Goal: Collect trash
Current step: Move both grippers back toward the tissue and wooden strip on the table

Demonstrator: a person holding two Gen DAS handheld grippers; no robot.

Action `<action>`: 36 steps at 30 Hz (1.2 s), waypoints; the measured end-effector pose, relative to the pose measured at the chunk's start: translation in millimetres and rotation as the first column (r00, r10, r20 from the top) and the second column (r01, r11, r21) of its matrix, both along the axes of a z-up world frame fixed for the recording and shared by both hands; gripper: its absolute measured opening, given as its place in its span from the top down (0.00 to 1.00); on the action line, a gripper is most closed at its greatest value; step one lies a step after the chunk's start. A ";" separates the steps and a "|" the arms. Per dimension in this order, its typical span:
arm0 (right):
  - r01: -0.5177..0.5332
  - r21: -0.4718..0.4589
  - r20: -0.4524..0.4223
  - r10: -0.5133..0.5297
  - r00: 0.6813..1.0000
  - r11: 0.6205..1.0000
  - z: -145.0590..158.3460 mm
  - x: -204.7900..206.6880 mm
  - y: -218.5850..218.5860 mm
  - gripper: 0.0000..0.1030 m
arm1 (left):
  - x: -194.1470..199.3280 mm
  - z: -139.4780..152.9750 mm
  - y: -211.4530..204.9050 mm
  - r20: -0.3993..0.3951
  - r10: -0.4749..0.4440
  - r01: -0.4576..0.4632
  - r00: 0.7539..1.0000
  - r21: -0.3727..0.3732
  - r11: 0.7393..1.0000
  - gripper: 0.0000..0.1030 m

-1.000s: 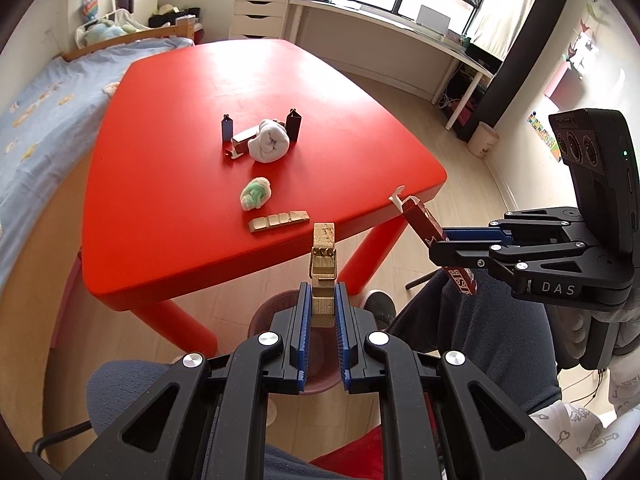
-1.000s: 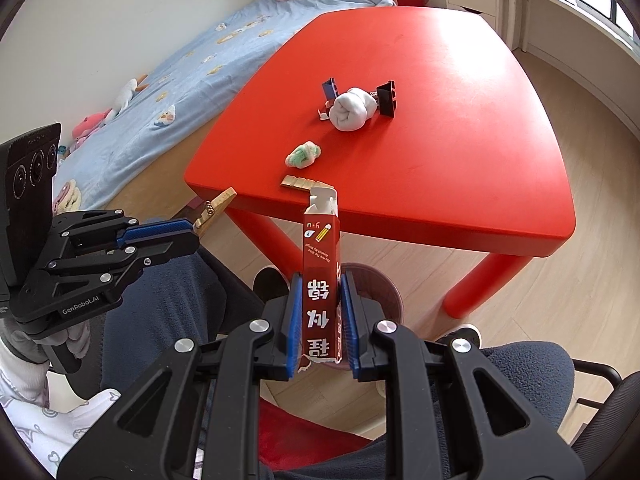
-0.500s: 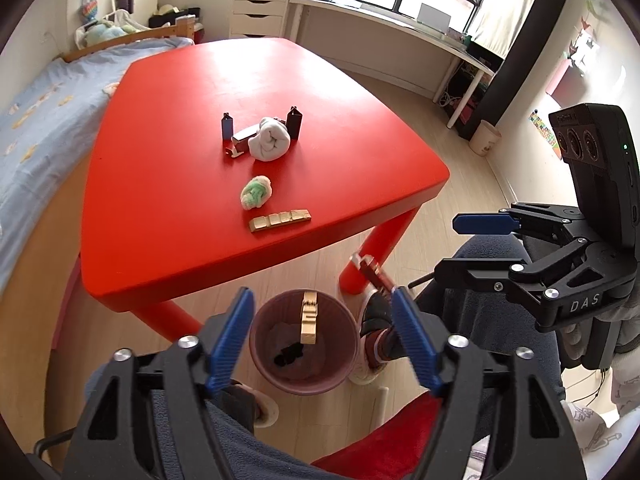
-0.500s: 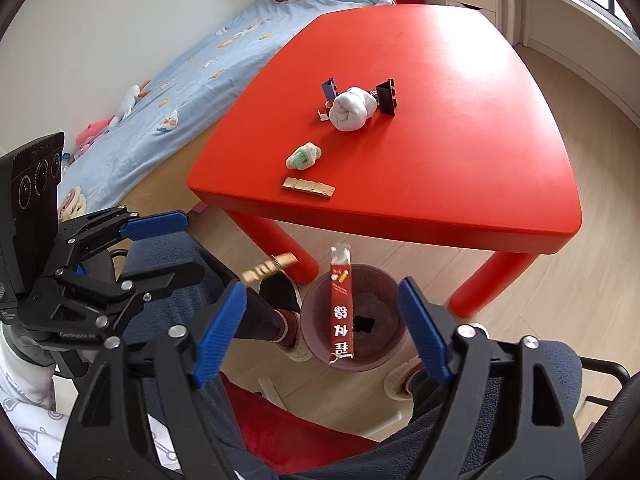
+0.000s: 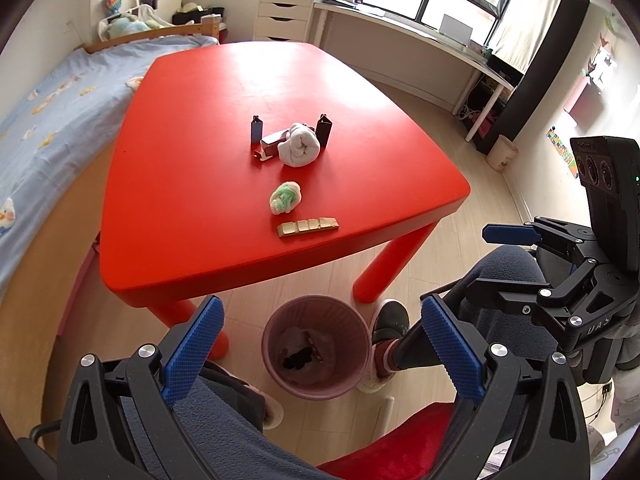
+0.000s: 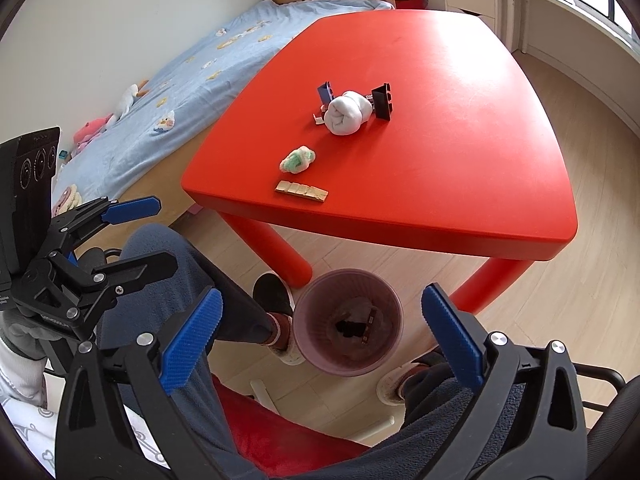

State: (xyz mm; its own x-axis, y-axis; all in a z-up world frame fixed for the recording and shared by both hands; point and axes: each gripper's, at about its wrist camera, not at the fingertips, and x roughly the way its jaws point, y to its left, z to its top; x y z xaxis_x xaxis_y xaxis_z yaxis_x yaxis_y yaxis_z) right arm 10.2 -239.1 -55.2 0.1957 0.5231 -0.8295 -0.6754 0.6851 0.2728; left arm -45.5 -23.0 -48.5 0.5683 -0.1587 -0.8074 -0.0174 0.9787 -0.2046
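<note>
- Bin (image 5: 316, 346) sits on the floor straight below and ahead of both tools, just this side of the table (image 5: 192, 184) edge.
- Left gripper (image 5: 320, 344) has just been opening; its jaws stand wide with nothing between them. A second ago they pinched a small gold strip, which half a second ago was falling at the bin's mouth.
- Right gripper (image 6: 322, 340) has likewise just been opening and is empty; the red carton it clamped a second ago has gone down too.
- Both pieces now seem to lie in the bin: a thin strip shows against the dark heap inside, though the bottom is too murky to tell one item from another.
- That means two bits of trash are done, and both tools are free for the next pick.
- Still on the table, well ahead of the tools: a gold strip (image 5: 307, 227) nearest the edge, a green-white wad (image 5: 285, 197) beyond it, then a white roll (image 5: 300, 149) with two dark clips (image 5: 324, 129) (one each side) and a small red wrapper (image 5: 274, 141) beside it.
- The white roll hides part of the wrapper, so its full shape is unclear.
- The person's knees and a shoe (image 5: 390, 318) crowd the bin's sides; the fisheye rim cuts off the lower bodies of both tools.
</note>
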 end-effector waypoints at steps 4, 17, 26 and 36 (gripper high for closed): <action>-0.003 0.004 0.005 0.003 1.000 1.000 0.9 -0.2 -0.7 0.05 | 0.2 0.8 0.1 0.002 0.004 -0.004 1.000 -0.002 1.000 0.07; -0.119 0.023 0.043 0.118 0.992 0.993 4.1 13.2 14.4 0.05 | 19.0 3.3 18.3 0.010 0.012 -0.012 1.000 0.002 1.000 0.07; -0.248 -0.048 0.098 0.252 0.963 0.967 3.9 37.5 46.0 0.05 | 59.5 2.1 33.7 -0.002 -0.026 0.027 1.000 0.034 0.999 0.07; -0.379 -0.120 0.122 0.393 0.912 0.917 -18.5 56.1 86.0 0.09 | 108.3 -26.1 40.9 -0.080 -0.069 0.072 0.994 0.035 0.997 0.07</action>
